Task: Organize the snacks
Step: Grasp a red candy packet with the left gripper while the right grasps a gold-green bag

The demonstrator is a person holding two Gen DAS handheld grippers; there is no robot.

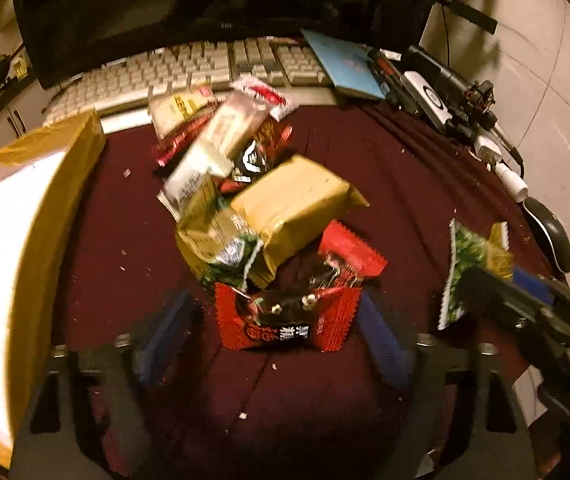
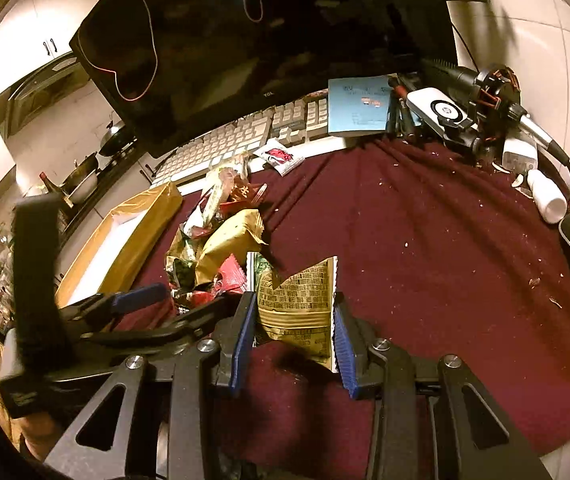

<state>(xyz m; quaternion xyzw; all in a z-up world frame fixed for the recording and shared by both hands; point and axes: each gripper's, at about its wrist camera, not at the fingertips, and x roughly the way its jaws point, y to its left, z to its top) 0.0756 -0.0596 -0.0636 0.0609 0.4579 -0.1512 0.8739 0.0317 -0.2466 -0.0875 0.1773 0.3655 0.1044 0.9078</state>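
Observation:
A heap of snack packets (image 1: 245,184) lies on the maroon cloth (image 1: 385,168). My left gripper (image 1: 281,328) is open, its blue pads either side of a red and black packet (image 1: 285,320) at the heap's near end. My right gripper (image 2: 293,320) is shut on a green and gold packet (image 2: 297,300) with printed text, held a little above the cloth; it also shows in the left wrist view (image 1: 469,264) at the right. A yellow box with a white inside (image 1: 25,220) stands at the left; it also shows in the right wrist view (image 2: 125,244).
A beige keyboard (image 1: 189,68) and a dark monitor (image 1: 205,4) stand behind the heap. A blue booklet (image 1: 345,64), a black mouse (image 1: 549,236), a white bottle (image 2: 549,196) and camera gear (image 2: 477,108) line the right side. Crumbs dot the cloth. One small red and white packet (image 2: 281,156) lies by the keyboard.

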